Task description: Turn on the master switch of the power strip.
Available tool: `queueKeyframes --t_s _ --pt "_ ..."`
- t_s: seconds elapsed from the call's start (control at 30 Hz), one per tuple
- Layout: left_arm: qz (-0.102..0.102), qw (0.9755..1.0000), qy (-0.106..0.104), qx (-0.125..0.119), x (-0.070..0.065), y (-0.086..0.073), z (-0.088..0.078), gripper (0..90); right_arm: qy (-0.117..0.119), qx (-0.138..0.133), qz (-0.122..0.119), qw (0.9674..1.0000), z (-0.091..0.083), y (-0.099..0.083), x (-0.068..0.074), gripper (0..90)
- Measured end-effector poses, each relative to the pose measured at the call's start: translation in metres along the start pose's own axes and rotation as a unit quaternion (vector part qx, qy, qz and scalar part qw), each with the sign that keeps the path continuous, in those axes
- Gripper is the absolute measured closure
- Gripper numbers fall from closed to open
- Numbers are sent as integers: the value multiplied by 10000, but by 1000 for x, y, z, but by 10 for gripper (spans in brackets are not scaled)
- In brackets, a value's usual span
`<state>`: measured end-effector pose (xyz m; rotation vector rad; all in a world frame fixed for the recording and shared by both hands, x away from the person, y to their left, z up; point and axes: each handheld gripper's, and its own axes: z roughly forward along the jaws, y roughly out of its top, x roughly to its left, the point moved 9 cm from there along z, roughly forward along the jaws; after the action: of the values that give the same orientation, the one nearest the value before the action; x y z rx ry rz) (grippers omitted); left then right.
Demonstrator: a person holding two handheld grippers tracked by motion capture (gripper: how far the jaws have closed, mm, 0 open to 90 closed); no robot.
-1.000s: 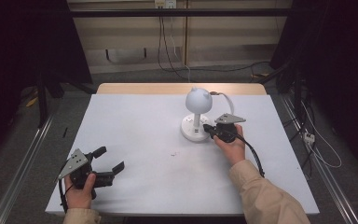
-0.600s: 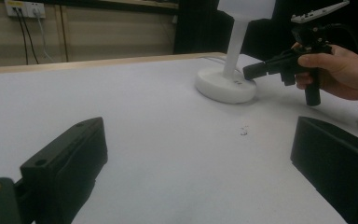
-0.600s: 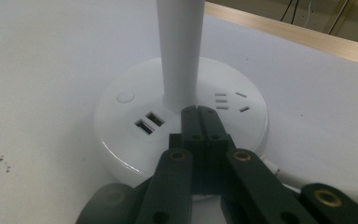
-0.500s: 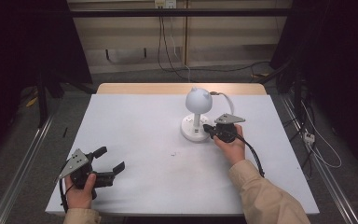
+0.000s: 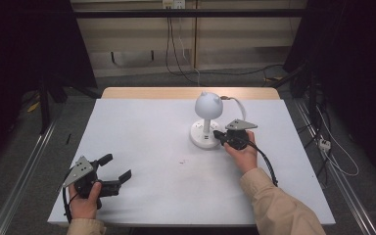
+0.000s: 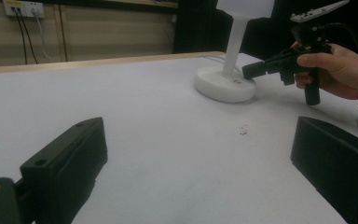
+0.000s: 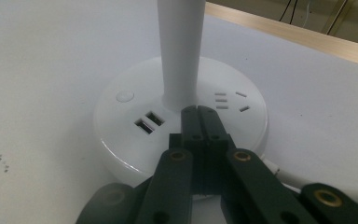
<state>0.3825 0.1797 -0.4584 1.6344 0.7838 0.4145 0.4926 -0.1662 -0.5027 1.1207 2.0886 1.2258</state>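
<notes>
The white desk lamp [image 5: 206,122] stands toward the far middle of the white table [image 5: 147,132], its round head up on a straight stem and its flat round base [image 7: 135,140] carrying 2 USB ports [image 7: 149,122], a socket and a small round button [image 7: 125,96]. The right gripper [image 7: 198,112] has its 2 jaws pressed flat together with nothing between them, the joined tip sitting over the base right at the foot of the stem [image 7: 181,51], touching it or very nearly so. To me this looks like the poking step, using the closed tip as a finger on the lamp's controls. The button lies off to one side of the tip, so the next move seems to call for a short sideways shift and a light downward press. The left gripper [image 5: 108,170] rests near the front left edge, well apart from the lamp, jaws spread wide and empty.
</notes>
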Motion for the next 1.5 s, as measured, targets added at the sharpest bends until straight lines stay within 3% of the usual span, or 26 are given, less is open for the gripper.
queueKeyframes --t_s 1.5 --pt "-33 10000 -21 12 -1 -1 1 33 -89 6 -84 9999 0 -1 1 900"
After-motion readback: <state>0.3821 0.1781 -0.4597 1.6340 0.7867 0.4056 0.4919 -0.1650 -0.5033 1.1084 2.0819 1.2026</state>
